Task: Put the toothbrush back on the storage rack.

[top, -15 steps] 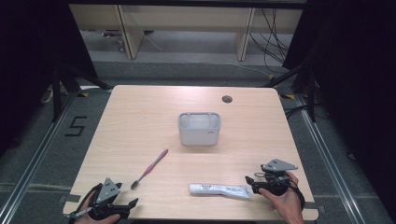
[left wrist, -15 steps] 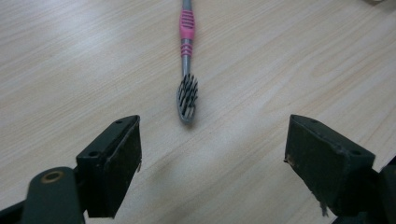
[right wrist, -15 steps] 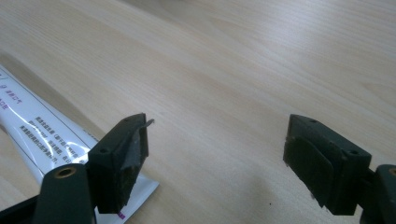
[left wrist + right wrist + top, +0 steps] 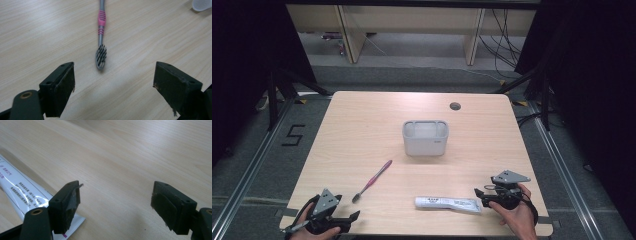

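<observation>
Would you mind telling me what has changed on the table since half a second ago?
Nothing visibly changed. The left gripper waits near the toothbrush and the right gripper beside the toothpaste tube, both with jaws open and empty; the holder has not moved.

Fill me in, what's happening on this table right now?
A person holds a gripper in each hand at the near edge of the table. The left gripper is open and points at the toothbrush, whose bristle head lies just ahead of it, untouched. The right gripper is open beside the crimped end of the toothpaste tube, not gripping it. A white holder stands mid-table.
</observation>
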### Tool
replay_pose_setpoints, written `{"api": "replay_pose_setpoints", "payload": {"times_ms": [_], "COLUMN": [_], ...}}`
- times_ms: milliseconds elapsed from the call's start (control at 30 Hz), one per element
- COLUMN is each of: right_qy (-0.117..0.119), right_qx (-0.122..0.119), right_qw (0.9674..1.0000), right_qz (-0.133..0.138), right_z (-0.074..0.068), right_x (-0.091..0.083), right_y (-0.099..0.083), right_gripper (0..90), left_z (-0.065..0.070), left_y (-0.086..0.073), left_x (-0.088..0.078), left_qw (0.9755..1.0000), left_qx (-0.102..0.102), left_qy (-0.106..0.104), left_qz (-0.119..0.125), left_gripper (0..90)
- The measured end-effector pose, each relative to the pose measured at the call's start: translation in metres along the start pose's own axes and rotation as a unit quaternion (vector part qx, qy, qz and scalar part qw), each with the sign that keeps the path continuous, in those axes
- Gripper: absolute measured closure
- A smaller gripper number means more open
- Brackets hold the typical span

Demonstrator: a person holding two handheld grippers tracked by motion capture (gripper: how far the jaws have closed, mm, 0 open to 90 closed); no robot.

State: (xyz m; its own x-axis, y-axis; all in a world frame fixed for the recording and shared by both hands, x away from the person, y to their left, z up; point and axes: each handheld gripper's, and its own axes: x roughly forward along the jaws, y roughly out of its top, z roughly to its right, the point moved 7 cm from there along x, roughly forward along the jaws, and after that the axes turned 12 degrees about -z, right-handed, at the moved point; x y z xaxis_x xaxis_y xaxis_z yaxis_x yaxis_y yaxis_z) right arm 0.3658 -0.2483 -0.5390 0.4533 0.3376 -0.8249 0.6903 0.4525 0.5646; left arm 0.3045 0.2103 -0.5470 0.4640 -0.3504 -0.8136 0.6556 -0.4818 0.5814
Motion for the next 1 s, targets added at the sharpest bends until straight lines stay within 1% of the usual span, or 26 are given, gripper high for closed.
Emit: {"api": "replay_pose_setpoints", "payload": {"times_ms": [33,67,100,133,200,300,333,367,400,433,467,500,533,567,600,633,667,700,733,833,867,967,1000], "right_qy": [0.000,-0.013,-0.010,-0.003,-0.003,-0.003,-0.001,-0.001,-0.001,-0.002,-0.002,-0.001,0.000,-0.002,-0.003,-0.003,-0.001,0.003,0.003,0.000,0.001,0.003,0.002], "right_qx": [0.000,-0.009,-0.005,-0.003,-0.006,-0.004,-0.004,-0.004,-0.004,-0.004,-0.004,-0.004,-0.007,-0.004,-0.007,-0.007,-0.006,0.000,-0.001,-0.006,-0.006,-0.006,-0.004], "right_qw": [1.0000,0.9999,0.9999,1.0000,1.0000,1.0000,1.0000,1.0000,1.0000,1.0000,1.0000,1.0000,1.0000,1.0000,1.0000,1.0000,1.0000,1.0000,1.0000,1.0000,1.0000,1.0000,1.0000], "right_qz": [0.000,0.005,0.006,0.002,0.003,0.002,0.001,0.002,0.002,0.003,0.003,0.004,0.004,0.003,0.002,0.002,0.006,0.002,0.003,0.005,0.006,0.006,0.007], "right_z": [0.000,0.003,0.002,0.001,0.002,0.001,0.001,0.001,0.001,0.001,0.001,0.001,0.001,0.001,0.002,0.002,0.001,0.000,0.001,0.002,0.002,0.002,0.002], "right_x": [0.000,0.000,0.000,0.000,0.001,0.001,0.001,0.001,0.001,0.001,0.001,0.001,0.001,0.001,0.001,0.001,0.002,0.001,0.001,0.001,0.001,0.001,0.001], "right_y": [0.000,0.000,0.000,0.000,0.000,0.000,0.000,0.000,0.000,0.000,0.000,0.001,0.001,0.001,0.001,0.001,0.001,0.001,0.001,0.001,0.001,0.001,0.001], "right_gripper": [24.0,24.1,24.1,24.1,24.1,24.2,24.3,24.4,24.4,24.4,24.4,24.4,24.4,24.4,24.4,24.4,24.4,24.4,24.4,24.4,24.3,24.3,24.3], "left_z": [0.000,0.000,0.000,0.001,0.001,0.001,0.000,0.000,0.000,-0.001,-0.001,-0.002,-0.002,-0.003,-0.004,-0.004,-0.004,-0.005,-0.008,-0.010,-0.012,-0.014,-0.014], "left_y": [0.000,0.003,0.003,0.005,0.006,0.009,0.013,0.013,0.015,0.018,0.020,0.025,0.025,0.030,0.032,0.032,0.035,0.038,0.044,0.048,0.051,0.053,0.055], "left_x": [0.000,-0.001,-0.002,-0.002,-0.002,-0.002,-0.001,-0.001,-0.001,-0.001,0.000,0.002,0.002,0.006,0.009,0.009,0.011,0.014,0.018,0.023,0.026,0.028,0.031], "left_qw": [1.0000,1.0000,0.9999,1.0000,0.9999,0.9999,0.9999,0.9999,0.9997,0.9997,0.9996,0.9992,0.9992,0.9987,0.9984,0.9984,0.9984,0.9982,0.9977,0.9979,0.9979,0.9980,0.9986], "left_qx": [0.000,0.004,0.008,0.007,0.011,0.013,0.011,0.011,0.016,0.013,0.015,0.026,0.026,0.041,0.046,0.046,0.046,0.047,0.052,0.049,0.049,0.047,0.034], "left_qy": [0.000,0.003,0.007,0.003,0.003,0.005,0.008,0.008,0.008,0.011,0.012,0.017,0.017,0.026,0.030,0.030,0.032,0.035,0.043,0.041,0.043,0.042,0.041], "left_qz": [0.000,0.008,0.001,0.005,0.004,0.004,0.009,0.009,0.018,0.018,0.022,0.027,0.027,0.017,0.013,0.013,0.013,0.011,0.006,0.005,0.002,-0.003,0.007], "left_gripper": [18.0,19.0,20.0,22.1,27.4,33.4,35.5,39.3,39.3,48.7,48.7,58.4,62.8,67.2,72.1,76.6,76.6,80.1,85.2,89.5,89.5,89.7,89.7]}}
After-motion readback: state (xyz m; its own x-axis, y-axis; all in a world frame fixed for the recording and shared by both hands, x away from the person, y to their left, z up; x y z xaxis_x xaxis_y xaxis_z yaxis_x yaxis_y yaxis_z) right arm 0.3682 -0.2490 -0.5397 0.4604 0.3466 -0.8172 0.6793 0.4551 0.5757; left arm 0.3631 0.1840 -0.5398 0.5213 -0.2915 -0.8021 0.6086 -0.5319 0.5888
